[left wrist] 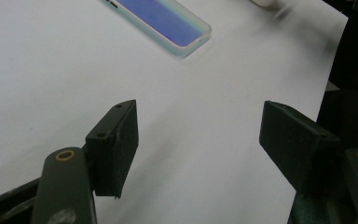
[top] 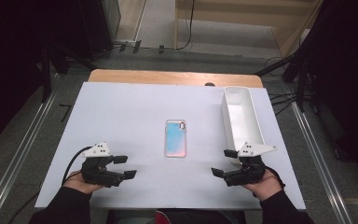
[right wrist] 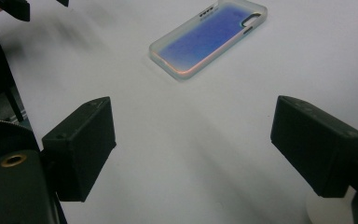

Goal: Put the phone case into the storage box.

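With both sets of jaws wide open and empty, left gripper (top: 127, 166) and right gripper (top: 224, 163) sit low on the desk (top: 121, 107), flanking the phone case (top: 175, 138) lying flat ahead between them, likely staged for a two-sided pickup.

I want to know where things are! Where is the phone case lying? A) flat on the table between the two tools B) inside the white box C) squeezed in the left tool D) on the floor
A: the phone case lies flat on the table, between the left tool and the right tool, apart from the white box.
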`<state>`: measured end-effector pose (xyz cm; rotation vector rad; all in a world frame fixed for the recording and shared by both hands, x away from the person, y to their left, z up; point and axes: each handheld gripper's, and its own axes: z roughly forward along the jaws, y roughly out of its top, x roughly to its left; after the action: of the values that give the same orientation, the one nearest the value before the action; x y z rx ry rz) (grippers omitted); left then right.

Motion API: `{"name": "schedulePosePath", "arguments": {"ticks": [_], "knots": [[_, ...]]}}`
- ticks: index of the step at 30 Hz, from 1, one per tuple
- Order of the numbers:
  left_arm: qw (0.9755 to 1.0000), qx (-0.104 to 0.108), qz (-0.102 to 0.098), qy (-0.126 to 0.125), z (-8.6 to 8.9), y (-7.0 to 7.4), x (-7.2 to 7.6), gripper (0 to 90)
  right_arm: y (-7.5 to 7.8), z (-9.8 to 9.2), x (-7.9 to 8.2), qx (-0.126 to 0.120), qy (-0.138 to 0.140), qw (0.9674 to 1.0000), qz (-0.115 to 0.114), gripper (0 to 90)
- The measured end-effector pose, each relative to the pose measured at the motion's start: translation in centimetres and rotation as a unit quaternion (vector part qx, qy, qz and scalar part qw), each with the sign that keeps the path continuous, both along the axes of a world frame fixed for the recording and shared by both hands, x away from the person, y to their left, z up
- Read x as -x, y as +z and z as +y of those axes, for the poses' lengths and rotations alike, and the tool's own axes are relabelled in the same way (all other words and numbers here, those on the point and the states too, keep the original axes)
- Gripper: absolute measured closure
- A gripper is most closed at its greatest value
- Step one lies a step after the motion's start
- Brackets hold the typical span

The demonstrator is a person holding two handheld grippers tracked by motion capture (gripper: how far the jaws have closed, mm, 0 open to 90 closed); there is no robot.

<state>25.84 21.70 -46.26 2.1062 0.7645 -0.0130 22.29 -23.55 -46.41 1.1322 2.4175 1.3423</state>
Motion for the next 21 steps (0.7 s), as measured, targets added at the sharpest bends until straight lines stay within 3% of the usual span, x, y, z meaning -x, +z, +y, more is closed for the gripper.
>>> {"name": "schedulePosePath", "arguments": {"ticks": [16, 21], "knots": [[1.0, 0.001, 0.001, -0.003, -0.1, -0.03, -0.11, 28.2, 0.06, 0.19, 0.14, 0.012, -0.009, 0.9999, 0.0, 12.6], [1.0, 0.002, 0.003, -0.003, -0.08, -0.05, -0.14, 28.2, 0.03, 0.32, 0.15, 0.011, -0.005, 0.9999, 0.009, 12.6]]}}
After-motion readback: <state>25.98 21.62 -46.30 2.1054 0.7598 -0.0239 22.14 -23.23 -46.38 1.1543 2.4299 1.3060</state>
